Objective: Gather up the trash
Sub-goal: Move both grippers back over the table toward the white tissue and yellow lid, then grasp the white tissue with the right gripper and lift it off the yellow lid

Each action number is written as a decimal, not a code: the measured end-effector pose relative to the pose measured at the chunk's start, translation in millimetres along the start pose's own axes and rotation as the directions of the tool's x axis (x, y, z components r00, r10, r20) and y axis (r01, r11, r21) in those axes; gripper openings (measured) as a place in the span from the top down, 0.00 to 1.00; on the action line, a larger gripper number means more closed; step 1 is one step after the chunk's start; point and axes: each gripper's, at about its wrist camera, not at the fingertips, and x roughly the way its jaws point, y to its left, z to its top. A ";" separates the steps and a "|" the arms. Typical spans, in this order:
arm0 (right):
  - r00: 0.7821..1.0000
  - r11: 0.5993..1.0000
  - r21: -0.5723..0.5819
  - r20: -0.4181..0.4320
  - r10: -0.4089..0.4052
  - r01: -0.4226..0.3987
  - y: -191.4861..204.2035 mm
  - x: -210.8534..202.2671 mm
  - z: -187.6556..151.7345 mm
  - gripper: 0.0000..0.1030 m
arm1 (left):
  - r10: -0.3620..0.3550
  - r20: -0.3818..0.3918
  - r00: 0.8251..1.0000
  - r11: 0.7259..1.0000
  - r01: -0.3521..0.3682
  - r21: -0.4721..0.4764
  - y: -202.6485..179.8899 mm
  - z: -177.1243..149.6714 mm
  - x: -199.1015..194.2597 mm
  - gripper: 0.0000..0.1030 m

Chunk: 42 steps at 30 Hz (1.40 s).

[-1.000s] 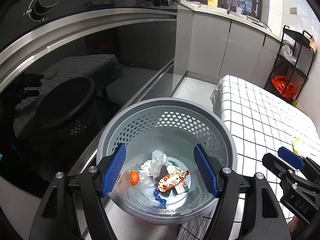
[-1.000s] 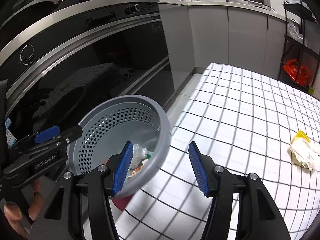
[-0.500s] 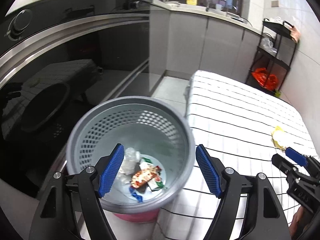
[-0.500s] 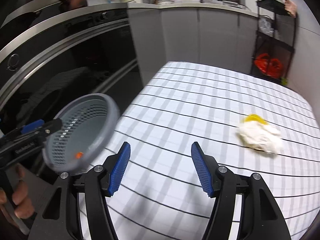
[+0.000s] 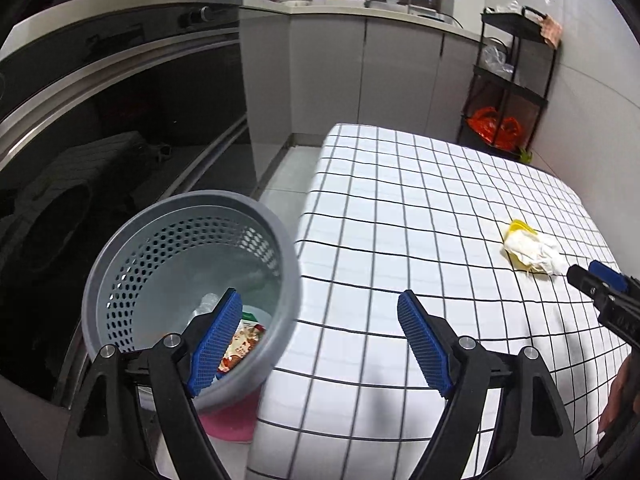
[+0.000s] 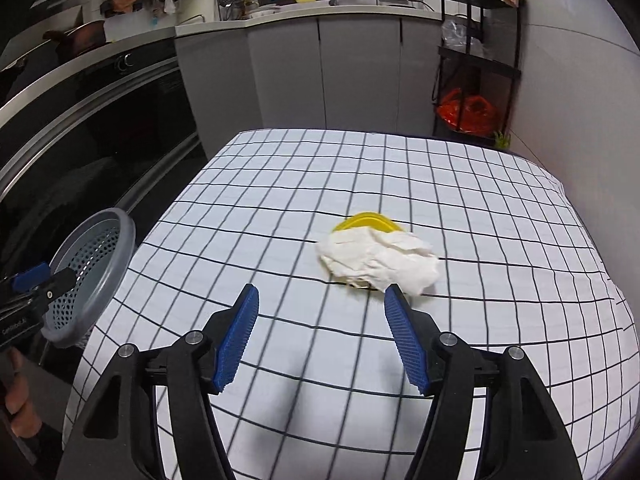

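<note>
One crumpled white paper napkin (image 6: 378, 262) is lying on the bench's black-and-white checked cloth (image 6: 500, 216), half covering a flat yellow plastic lid (image 6: 366, 222). It is looking light, soft and easily crushed, best pinched at its raised middle. The right claw (image 6: 322, 338) is hovering just short of it, jaws spread and empty. The left claw (image 5: 320, 344), equally wide and empty, is hanging by the perforated grey plastic bin (image 5: 120, 256) holding wrappers.

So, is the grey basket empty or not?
Not empty: the grey perforated basket holds a red snack wrapper and other scraps at its bottom.
</note>
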 end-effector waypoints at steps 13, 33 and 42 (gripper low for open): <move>0.999 1.000 0.010 -0.037 -0.015 0.015 -30.8 30.5 0.1 0.38 | -0.038 -0.009 0.999 0.997 0.038 0.070 -41.0 -6.0 5.2 0.19; 0.992 0.999 -0.031 -0.119 -0.041 0.038 -38.9 93.3 14.7 0.64 | -0.055 -0.039 0.998 0.990 0.059 0.130 -61.6 -11.1 15.7 0.13; 0.998 1.000 0.013 -0.069 0.011 -0.010 -42.4 66.3 14.4 0.87 | -0.053 -0.037 0.998 0.989 0.058 0.139 -65.4 -12.1 15.9 0.13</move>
